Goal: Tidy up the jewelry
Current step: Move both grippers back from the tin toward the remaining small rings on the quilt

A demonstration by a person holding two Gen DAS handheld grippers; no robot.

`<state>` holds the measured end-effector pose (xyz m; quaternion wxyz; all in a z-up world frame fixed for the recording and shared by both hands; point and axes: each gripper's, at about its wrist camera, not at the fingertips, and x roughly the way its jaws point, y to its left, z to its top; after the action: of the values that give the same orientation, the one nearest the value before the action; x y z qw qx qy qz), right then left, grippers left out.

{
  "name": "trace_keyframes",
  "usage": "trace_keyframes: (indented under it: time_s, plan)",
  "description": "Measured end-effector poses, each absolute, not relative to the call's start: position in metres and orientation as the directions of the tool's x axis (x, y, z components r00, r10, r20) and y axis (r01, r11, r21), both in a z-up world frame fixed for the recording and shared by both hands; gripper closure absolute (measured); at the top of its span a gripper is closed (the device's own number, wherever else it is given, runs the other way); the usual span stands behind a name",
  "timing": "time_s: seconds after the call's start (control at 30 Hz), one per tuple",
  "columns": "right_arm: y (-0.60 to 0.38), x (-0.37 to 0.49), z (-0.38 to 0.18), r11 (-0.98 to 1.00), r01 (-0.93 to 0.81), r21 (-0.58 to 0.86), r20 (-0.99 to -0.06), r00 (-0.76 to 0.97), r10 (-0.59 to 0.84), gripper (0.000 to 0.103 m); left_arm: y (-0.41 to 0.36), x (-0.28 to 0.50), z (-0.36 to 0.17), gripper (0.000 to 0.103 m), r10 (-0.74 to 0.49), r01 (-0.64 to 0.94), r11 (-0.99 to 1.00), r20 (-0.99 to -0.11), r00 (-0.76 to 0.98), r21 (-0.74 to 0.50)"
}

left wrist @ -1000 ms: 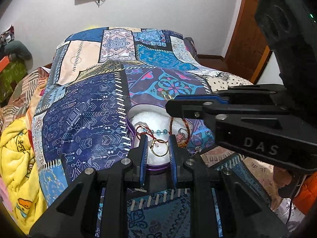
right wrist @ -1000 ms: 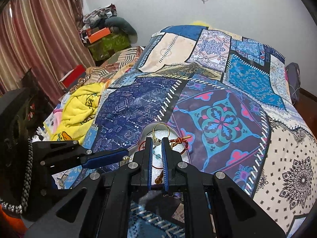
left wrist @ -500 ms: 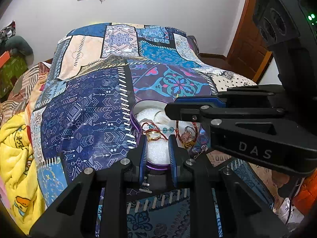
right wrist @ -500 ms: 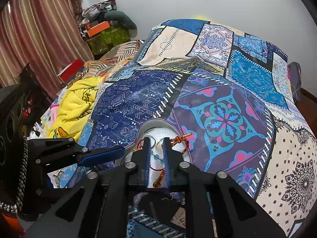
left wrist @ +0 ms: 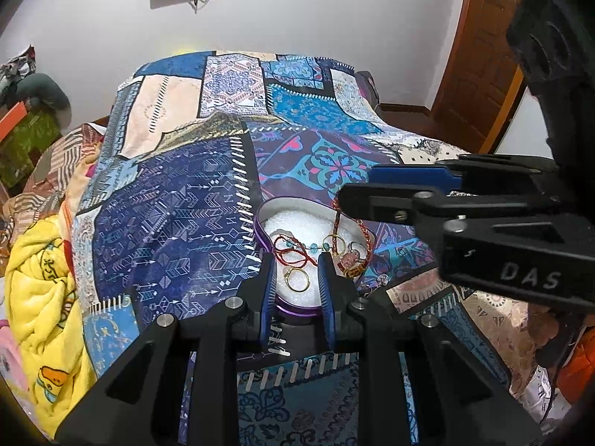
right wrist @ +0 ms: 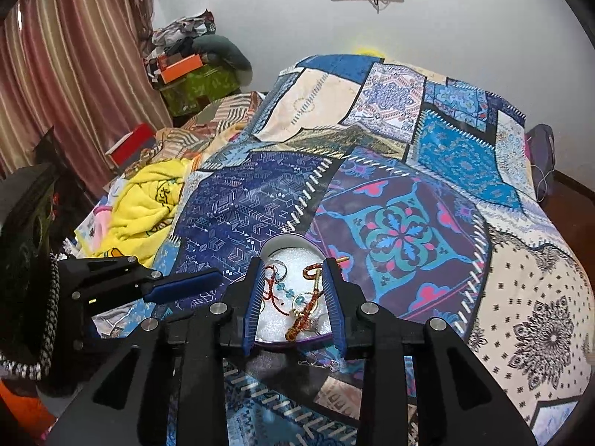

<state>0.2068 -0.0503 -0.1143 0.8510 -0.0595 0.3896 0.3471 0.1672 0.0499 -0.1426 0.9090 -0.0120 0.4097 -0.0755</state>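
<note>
A round purple-rimmed box point(left wrist: 262, 238) lined with white foam point(left wrist: 297, 223) sits on the patchwork bedspread; it also shows in the right wrist view point(right wrist: 282, 239). In it lie a red thread bracelet with blue beads point(left wrist: 297, 249), gold rings point(left wrist: 296, 279) and a red-gold braided bracelet point(right wrist: 305, 316) that hangs over the right rim point(left wrist: 366, 239). My left gripper point(left wrist: 296, 260) is open and empty just above the box's near side. My right gripper point(right wrist: 295, 271) is open and empty over the box, with the braided bracelet lying between its fingers.
The patchwork bedspread point(left wrist: 178, 208) covers the bed. A yellow blanket point(left wrist: 37, 297) lies at the left edge. Small earrings point(right wrist: 319, 362) lie on the cover beside the box. A wooden door point(left wrist: 479, 48) stands at the right, and boxes and clothes point(right wrist: 189, 70) are piled by the curtain.
My right gripper has opened and the braided bracelet it held now lies in the box, draped over the rim. My left gripper has widened slightly. Both views have pulled back a little.
</note>
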Motion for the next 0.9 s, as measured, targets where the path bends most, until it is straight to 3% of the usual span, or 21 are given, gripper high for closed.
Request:
trace_keyframes:
  time_s: [0.4, 0.5, 0.9]
  plan:
    - [-0.088, 0.187, -0.093, 0.786, -0.593, 0.174, -0.672, 0.513, 0.535, 0.074, 0.036, 0.148, -0.116, 0.081, -0.116, 0.129, 0.991, -0.721, 0.683, -0.037]
    - [-0.101, 0.183, -0.093, 0.798, -0.576, 0.175, -0.672, 0.523, 0.525, 0.074, 0.026, 0.145, -0.115, 0.077, -0.118, 0.14, 0.99, -0.721, 0.683, -0.029]
    - [-0.155, 0.18, -0.116, 0.86, -0.481, 0.169, -0.722, 0.534, 0.441, 0.074, -0.016, 0.153, -0.151, 0.074, -0.194, 0.223, 0.972, -0.792, 0.578, -0.075]
